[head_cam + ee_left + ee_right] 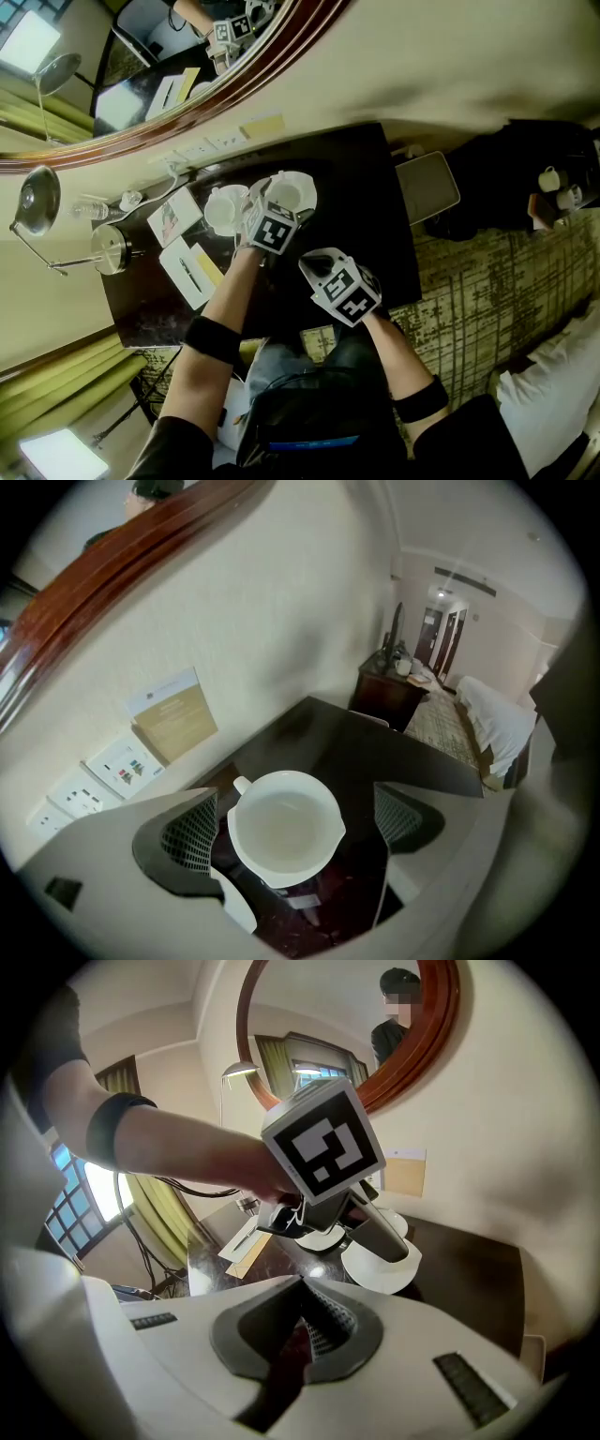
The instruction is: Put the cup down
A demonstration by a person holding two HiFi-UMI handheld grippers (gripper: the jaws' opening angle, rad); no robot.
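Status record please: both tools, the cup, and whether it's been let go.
left tool: open, jaws either side of cup, pads not pressing it
cup: white, upright, empty, let go
under cup: table or saucer, cannot tell
right tool: shut, empty, aimed at left tool
task: cup looks put down

Dim warm room; window [92, 1190] glare (blown out), fisheye corners black, blurred.
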